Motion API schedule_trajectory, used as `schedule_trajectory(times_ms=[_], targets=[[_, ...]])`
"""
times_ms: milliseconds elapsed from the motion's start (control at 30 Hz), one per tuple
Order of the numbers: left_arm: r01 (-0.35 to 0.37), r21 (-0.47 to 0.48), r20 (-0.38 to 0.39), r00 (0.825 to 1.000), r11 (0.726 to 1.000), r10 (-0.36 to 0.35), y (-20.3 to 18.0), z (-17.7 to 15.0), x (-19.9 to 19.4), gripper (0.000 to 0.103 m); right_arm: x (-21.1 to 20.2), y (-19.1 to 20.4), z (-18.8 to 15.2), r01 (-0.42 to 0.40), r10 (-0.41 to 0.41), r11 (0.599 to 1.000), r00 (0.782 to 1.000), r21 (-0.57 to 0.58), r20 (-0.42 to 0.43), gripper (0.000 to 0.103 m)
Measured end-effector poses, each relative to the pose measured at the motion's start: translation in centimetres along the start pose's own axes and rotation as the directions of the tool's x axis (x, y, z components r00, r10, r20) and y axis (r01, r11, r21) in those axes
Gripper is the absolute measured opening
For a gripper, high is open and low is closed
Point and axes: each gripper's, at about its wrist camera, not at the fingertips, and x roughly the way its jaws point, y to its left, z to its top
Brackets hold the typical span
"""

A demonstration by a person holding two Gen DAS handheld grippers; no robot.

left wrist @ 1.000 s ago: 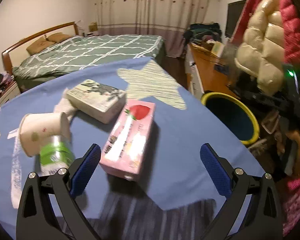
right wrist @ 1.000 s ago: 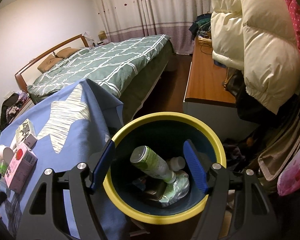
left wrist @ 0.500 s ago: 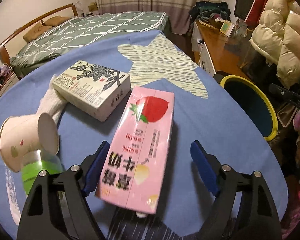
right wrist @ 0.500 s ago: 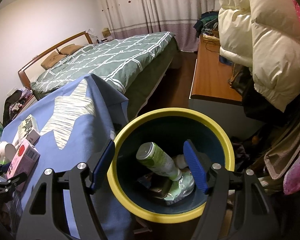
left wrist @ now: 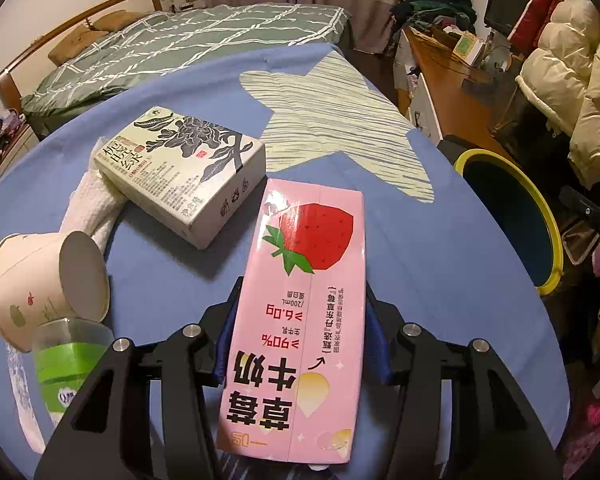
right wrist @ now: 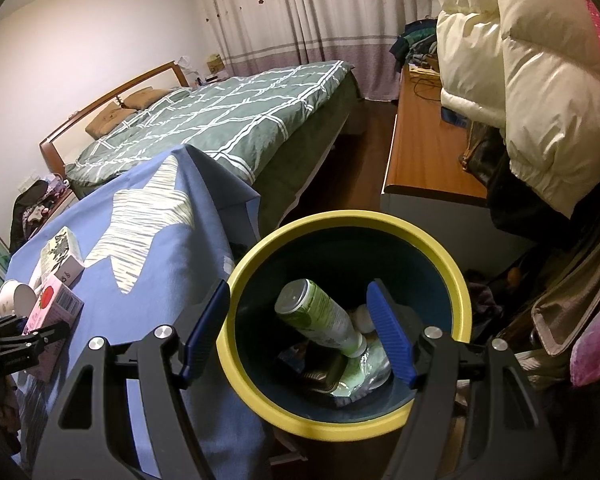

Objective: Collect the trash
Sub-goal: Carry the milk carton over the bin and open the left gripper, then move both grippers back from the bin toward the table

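Observation:
A pink strawberry milk carton lies on the blue tablecloth. My left gripper is shut on the pink carton, its blue pads pressed to both long sides. The carton also shows in the right wrist view, with the left gripper on it. My right gripper is open and empty, held above the yellow-rimmed trash bin. The bin holds a green bottle and other trash.
A cream tea box, a tipped paper cup, a green-labelled plastic cup and a white towel lie on the table. The bin stands off the table's right edge. A bed, a wooden desk and hanging jackets are around.
My left gripper has moved forward over the pink carton and closed on its sides. My right gripper has stayed open above the bin, drifting slightly.

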Motion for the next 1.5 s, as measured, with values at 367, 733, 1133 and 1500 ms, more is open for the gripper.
schedule_trajectory(times_ms=[367, 733, 1133, 1500], targets=[[0.035, 0.052, 0.063, 0.997, 0.998, -0.038, -4.1, 1.2, -3.0, 0.052, -2.6, -2.0, -1.5, 0.001, -0.002, 0.999, 0.999, 0.037, 0.042, 0.067], [0.115, 0.168, 0.056, 0.990, 0.979, -0.126, -13.8, 4.5, -2.3, 0.052, -4.0, -5.4, -2.8, 0.059, -0.059, 0.998, 0.998, 0.031, 0.023, 0.067], [0.157, 0.288, 0.026, 0.985, 0.945, -0.172, -24.8, 7.4, 1.1, 0.052, -6.0, -9.5, -3.8, 0.105, -0.107, 0.993, 0.994, 0.056, 0.033, 0.067], [0.103, 0.274, 0.070, 0.989, 0.956, -0.127, -25.8, 8.1, 2.4, 0.080, -5.5, -10.8, -4.1, 0.105, -0.105, 0.992, 0.994, 0.070, 0.006, 0.067]])
